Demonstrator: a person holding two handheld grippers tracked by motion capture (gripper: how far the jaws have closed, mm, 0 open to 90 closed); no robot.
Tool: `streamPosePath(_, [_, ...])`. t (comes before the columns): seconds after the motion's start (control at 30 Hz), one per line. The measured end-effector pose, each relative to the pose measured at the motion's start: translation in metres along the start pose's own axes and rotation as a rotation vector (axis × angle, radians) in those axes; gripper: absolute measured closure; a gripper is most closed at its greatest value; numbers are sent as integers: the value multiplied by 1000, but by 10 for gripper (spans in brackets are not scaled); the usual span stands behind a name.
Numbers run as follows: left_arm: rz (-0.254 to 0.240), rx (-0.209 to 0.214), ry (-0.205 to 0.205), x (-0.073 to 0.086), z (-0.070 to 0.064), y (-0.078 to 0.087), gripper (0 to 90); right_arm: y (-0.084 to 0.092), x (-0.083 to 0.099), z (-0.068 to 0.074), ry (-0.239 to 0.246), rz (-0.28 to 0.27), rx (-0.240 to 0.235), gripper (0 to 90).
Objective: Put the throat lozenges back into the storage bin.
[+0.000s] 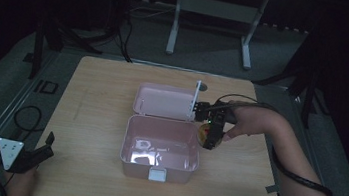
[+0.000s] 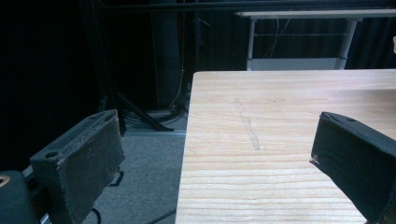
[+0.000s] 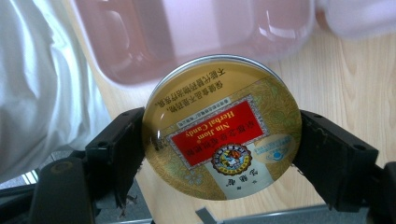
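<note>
At the near left corner of the desk (image 1: 84,117) the left gripper (image 1: 37,154) rests idle, its jaws wide apart with nothing between them, pointing out along the bare wood.

Farther in, near the middle of the desk, stands an open pink plastic box (image 1: 160,151), its lid (image 1: 164,102) folded back toward the far edge; the tub looks empty.

Just beside the tub's right wall, the right gripper (image 1: 212,133) is clamped on a round herbal candy tin (image 3: 222,126). The tin sits flat-face to the camera, squarely between the two black fingers (image 3: 116,154), each pressing its rim on opposite sides.

My reading is that the pick-up is done: the tin is gripped but not yet inside the box, so carrying it over the wall and releasing it probably remain.
</note>
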State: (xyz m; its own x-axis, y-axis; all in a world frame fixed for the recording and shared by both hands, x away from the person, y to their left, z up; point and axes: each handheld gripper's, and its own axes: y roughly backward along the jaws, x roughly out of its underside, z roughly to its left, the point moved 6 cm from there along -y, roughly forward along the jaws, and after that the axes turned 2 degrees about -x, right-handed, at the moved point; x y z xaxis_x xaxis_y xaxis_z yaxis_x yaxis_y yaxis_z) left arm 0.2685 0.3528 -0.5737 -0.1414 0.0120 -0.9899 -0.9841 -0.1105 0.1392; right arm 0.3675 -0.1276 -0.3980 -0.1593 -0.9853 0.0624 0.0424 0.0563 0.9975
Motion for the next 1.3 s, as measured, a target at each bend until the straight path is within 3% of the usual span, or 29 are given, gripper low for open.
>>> streamPosePath(0.43, [-1, 4, 2, 0, 0, 0, 25, -8, -44, 17, 95, -11, -25, 200])
streamPosePath(1.3, [3, 16, 7, 0, 0, 0, 25, -99, -60, 17, 200, 35, -99, 200])
